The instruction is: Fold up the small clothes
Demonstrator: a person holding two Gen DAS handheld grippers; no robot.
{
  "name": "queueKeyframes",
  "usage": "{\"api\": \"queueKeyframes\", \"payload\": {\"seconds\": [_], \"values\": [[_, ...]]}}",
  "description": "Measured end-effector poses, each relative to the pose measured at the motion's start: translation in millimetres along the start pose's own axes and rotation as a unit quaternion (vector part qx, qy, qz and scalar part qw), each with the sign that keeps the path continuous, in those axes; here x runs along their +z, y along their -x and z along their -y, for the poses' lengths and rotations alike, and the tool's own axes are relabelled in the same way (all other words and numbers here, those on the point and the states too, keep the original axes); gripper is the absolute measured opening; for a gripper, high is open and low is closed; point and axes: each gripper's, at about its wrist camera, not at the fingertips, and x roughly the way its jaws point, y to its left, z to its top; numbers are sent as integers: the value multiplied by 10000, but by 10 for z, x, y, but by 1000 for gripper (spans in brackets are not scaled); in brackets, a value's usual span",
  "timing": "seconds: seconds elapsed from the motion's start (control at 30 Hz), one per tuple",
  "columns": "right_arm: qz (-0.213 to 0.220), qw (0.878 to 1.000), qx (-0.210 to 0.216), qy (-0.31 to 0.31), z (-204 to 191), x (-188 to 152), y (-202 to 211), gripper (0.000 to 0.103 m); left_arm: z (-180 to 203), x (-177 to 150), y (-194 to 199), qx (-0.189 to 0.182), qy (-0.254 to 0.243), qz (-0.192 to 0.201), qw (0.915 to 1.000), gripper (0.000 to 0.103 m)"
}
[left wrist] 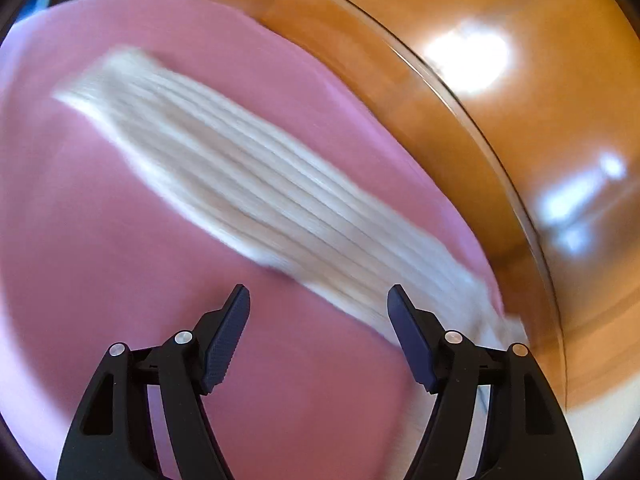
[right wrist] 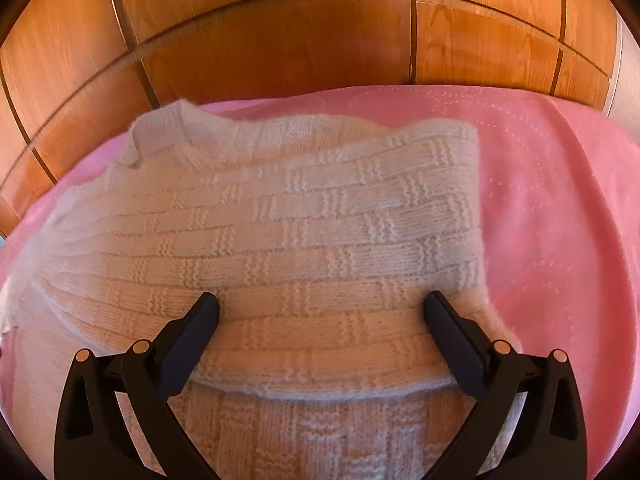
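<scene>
Your left tongs (left wrist: 319, 300) are spread wide with nothing between the fingers (left wrist: 226, 332), hanging over the pink blanket (left wrist: 100, 240). The white knit sweater (left wrist: 248, 184) lies on that blanket ahead of them as a long ribbed strip, running from the far left down to the near right, where it passes behind the right-hand finger; whether that finger touches the knit you can't tell, the left wrist view is heavily motion-blurred. Past the sweater's far side, beyond the blanket edge, is glossy wood panelling (left wrist: 500, 140) with bright light reflections. Your right tongs (right wrist: 321, 306) are also spread wide, gripping nothing; both fingers (right wrist: 188, 344) sit low over the sweater (right wrist: 304, 220), which fills the space between and ahead of them. In the right wrist view the sweater is spread flat on the blanket (right wrist: 552, 220), basket-weave pattern up, with a folded layer whose edge runs across just behind the fingertips, over another layer of knit nearer the camera. Its collar (right wrist: 160, 136) sticks up at the far left of the sweater. To the sweater's right the blanket is bare, with dotted quilting lines. Wooden cabinet panels (right wrist: 280, 48) stand behind the sweater's far edge.
</scene>
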Motion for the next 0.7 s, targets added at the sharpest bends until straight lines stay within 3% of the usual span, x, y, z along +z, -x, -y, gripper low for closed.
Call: {"api": "queueKeyframes", "payload": {"seconds": [0.13,0.3,0.43,0.5,0.57,0.7], "values": [[36,10000,-24,10,-26,-7,-1,101,-497,358,206,321,597,327,9972,70],[50,10000,-42,11,14,-45,24,101,-1061,732,224,246,1691,288,9849,68],[54,9999,-88,39,5,-62,25,101,-1163,952,109,391,1753,343,9831,54],[50,9999,-114,58,-29,-50,11,101,-1096,1001,-43,538,1687,321,9837,41],[49,9999,-127,69,-64,-60,7,101,-993,1054,-156,604,1537,196,9861,10],[57,9999,-124,75,-94,-66,-19,101,-505,1044,-77,238,882,284,9954,7]]}}
